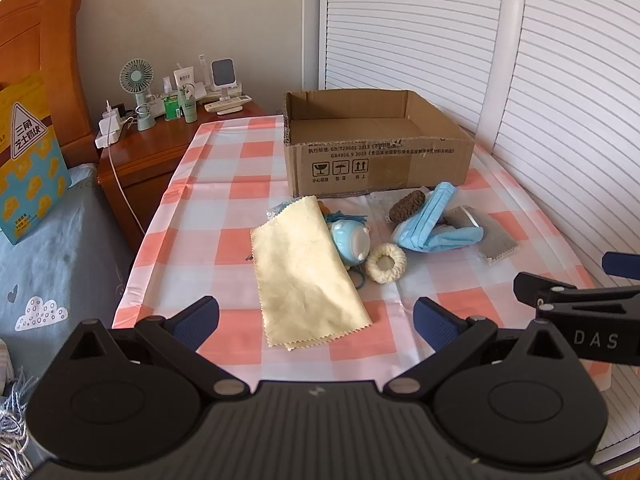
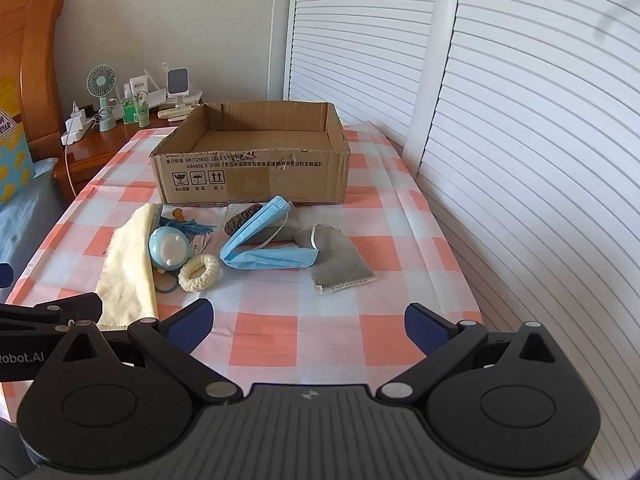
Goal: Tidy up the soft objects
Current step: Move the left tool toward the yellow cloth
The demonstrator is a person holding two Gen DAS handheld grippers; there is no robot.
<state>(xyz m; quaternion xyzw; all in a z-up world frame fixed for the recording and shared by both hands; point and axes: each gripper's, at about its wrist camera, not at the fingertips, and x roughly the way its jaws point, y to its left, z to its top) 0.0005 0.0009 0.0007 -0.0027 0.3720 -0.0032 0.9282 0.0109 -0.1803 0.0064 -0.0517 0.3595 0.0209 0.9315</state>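
1. The soft things lie in a loose cluster ahead of both your grippers, on the checked tablecloth (image 2: 304, 332), in front of the cardboard box (image 2: 256, 176).
2. Straight ahead of your left gripper (image 1: 316, 320) lies the folded yellow cloth (image 1: 304, 276), its near edge between the spread fingers but not touching them.
3. Just right of the cloth sits a small blue toy (image 1: 352, 242), touching the cloth's edge, with a cream woven ring (image 1: 386, 263) beside it.
4. Further right, ahead and left of your right gripper (image 2: 308, 326), a blue face mask (image 2: 264, 248) lies crumpled, with a brown scrubby lump (image 2: 240, 219) behind it and a grey cloth (image 2: 340, 266) at its right end.
5. Your left gripper is spread wide and holds nothing; its blue pads (image 1: 198, 322) hover over the tablecloth.
6. Your right gripper is likewise spread wide and empty, its pads (image 2: 428, 330) above bare checks, well short of the mask.
7. The two grippers sit side by side, each showing at the edge of the other's view.
8. The box stands open-topped beyond the cluster; nothing shows inside it.
9. Far left of both grippers, a wooden nightstand (image 1: 160, 148) carries a small fan (image 1: 138, 80) and bottles.
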